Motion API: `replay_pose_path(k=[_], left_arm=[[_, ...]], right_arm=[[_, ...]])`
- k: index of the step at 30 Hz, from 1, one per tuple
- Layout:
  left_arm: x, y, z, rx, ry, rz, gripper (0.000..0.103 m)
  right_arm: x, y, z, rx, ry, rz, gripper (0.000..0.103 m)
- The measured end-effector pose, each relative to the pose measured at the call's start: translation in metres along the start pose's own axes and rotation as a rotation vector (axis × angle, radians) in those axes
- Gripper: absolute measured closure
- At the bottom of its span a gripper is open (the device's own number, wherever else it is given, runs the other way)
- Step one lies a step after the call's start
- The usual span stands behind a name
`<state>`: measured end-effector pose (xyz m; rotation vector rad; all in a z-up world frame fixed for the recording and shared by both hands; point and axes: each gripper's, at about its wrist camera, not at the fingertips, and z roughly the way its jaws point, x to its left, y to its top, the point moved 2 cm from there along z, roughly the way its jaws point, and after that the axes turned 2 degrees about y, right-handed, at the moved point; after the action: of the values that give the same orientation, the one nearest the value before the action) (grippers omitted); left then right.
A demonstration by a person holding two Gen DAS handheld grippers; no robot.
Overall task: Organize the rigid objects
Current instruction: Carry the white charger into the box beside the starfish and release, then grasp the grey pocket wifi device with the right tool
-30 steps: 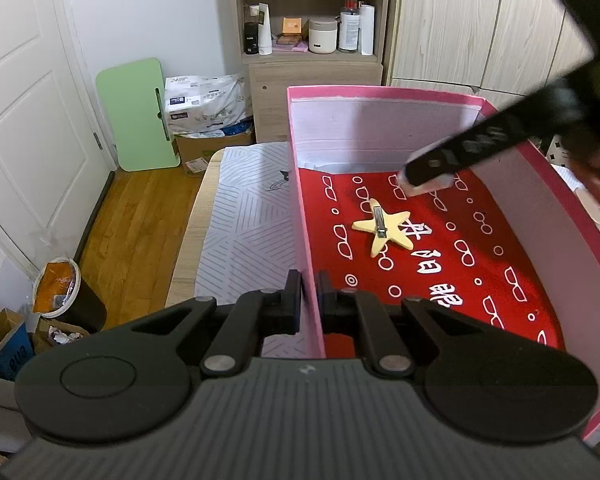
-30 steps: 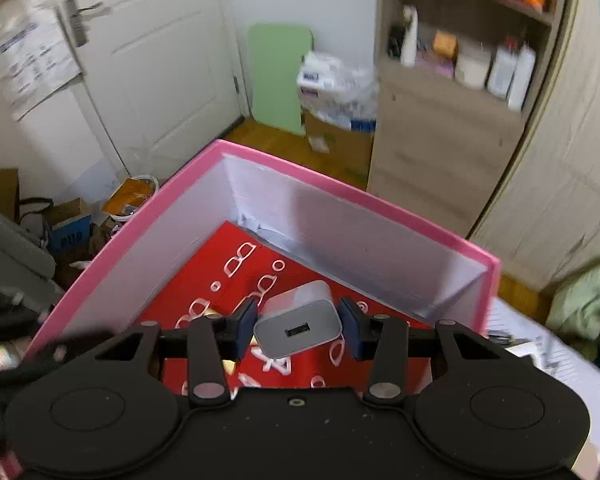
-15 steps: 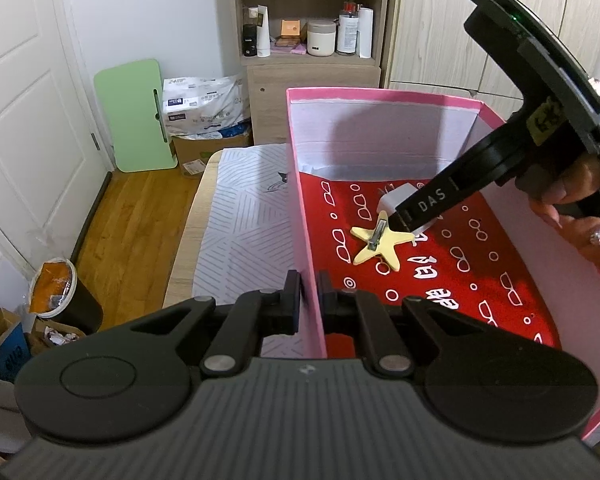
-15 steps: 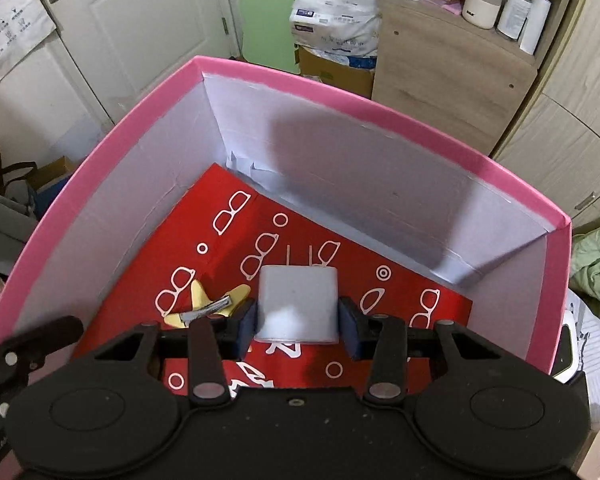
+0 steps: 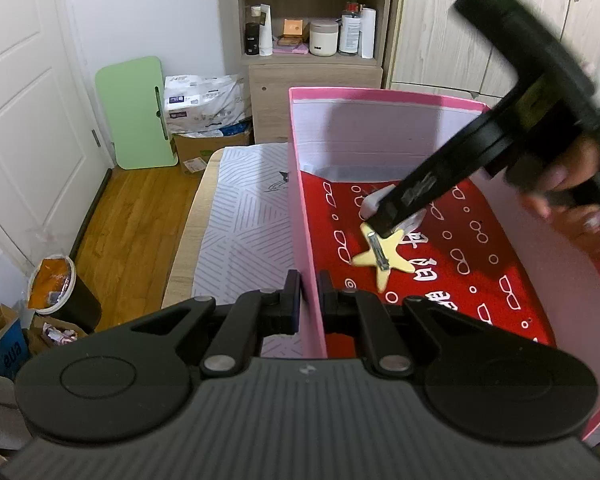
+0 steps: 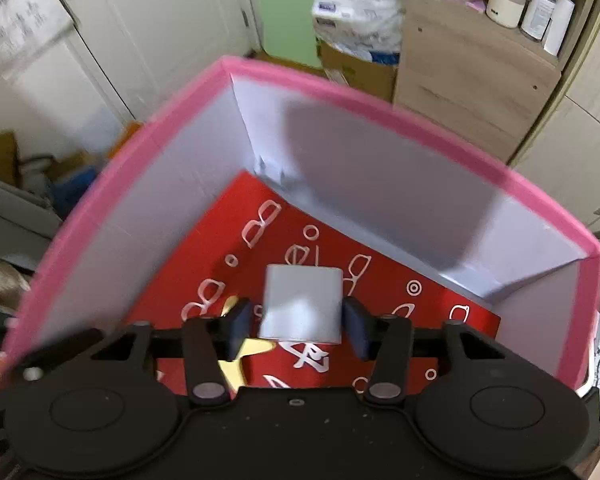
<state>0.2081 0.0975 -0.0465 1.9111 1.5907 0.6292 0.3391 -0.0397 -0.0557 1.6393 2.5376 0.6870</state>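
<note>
A pink box [image 5: 384, 98] with a red patterned floor stands on the table. My left gripper [image 5: 309, 307] is shut on its left wall. A yellow star hair clip [image 5: 382, 254] lies on the box floor. A white charger block [image 6: 302, 304] rests on the floor between the jaws of my right gripper [image 6: 298, 326], which stand apart from its sides. In the left wrist view the right gripper [image 5: 388, 220] reaches down into the box and the charger [image 5: 374, 204] shows partly behind it. The star clip [image 6: 236, 350] sits just left of my right gripper.
The table has a striped white cloth [image 5: 244, 236] left of the box. A wooden shelf unit [image 5: 314, 20] with bottles stands behind. A green board [image 5: 134, 112] leans on the wall. A bin [image 5: 56, 288] stands on the wood floor by the door.
My right gripper lowered the charger to the box floor beside the star clip and its jaws opened off it. My left gripper stayed clamped on the box wall.
</note>
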Motion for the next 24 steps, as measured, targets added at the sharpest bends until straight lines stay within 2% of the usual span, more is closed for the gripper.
replay_pose_path(k=[4, 8, 10, 17, 20, 24], left_arm=[[-0.001, 0.000, 0.001, 0.002, 0.006, 0.007, 0.095], [-0.001, 0.000, 0.001, 0.001, 0.008, 0.007, 0.095], [0.001, -0.001, 0.001, 0.000, 0.007, -0.001, 0.095], [0.001, -0.002, 0.001, -0.001, 0.007, -0.007, 0.095], [0.000, -0.001, 0.000, -0.002, 0.012, 0.004, 0.095], [-0.001, -0.001, 0.000, -0.005, 0.016, 0.010, 0.095]], right_arm=[[-0.003, -0.007, -0.048, -0.134, 0.054, -0.020, 0.038], [-0.005, -0.030, -0.100, -0.292, 0.066, -0.071, 0.034], [-0.006, -0.040, -0.118, -0.344, 0.064, -0.090, 0.029], [-0.021, -0.086, -0.164, -0.419, 0.049, -0.067, 0.029], [-0.027, -0.110, -0.178, -0.450, 0.019, -0.057, 0.029], [-0.045, -0.144, -0.190, -0.485, -0.038, 0.001, 0.024]])
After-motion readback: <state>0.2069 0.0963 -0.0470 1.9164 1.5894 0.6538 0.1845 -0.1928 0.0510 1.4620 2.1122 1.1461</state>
